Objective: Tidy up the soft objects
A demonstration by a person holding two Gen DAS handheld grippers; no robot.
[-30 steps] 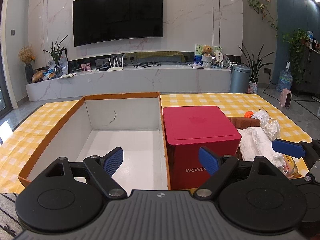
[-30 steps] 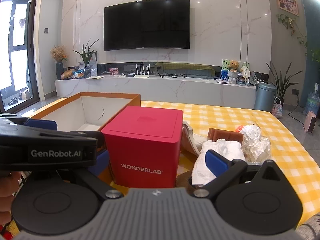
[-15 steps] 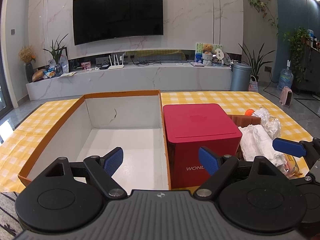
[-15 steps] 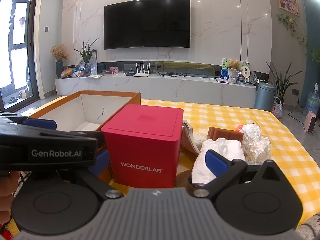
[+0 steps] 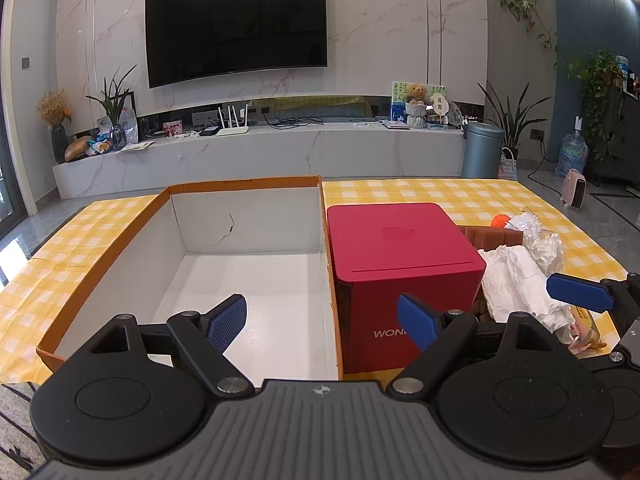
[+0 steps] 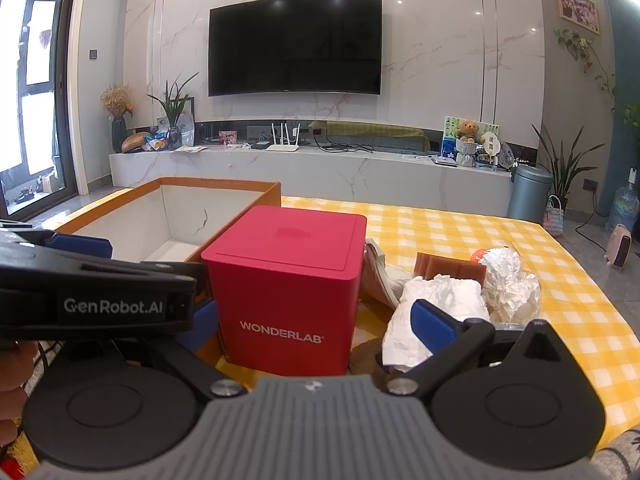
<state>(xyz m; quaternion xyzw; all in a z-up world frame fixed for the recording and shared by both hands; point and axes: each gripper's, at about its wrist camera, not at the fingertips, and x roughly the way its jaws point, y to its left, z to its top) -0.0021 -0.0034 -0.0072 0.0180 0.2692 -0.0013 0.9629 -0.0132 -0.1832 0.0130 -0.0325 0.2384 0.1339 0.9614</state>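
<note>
Crumpled white paper wad [image 6: 436, 300] heaped right of red lidded plastic box [image 6: 288, 284], just ahead of right gripper [image 6: 316, 332] — nearer than left gripper [image 5: 322, 320]; both spread wide, empty — orange-rimmed open cardboard box [image 5: 120, 252] far left

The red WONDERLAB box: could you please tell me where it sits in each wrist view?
Left wrist: red box right of centre, beside the open cardboard box.
Right wrist: red box centre, white crumpled paper to its right.
Shared landmark: the wall TV.
</note>
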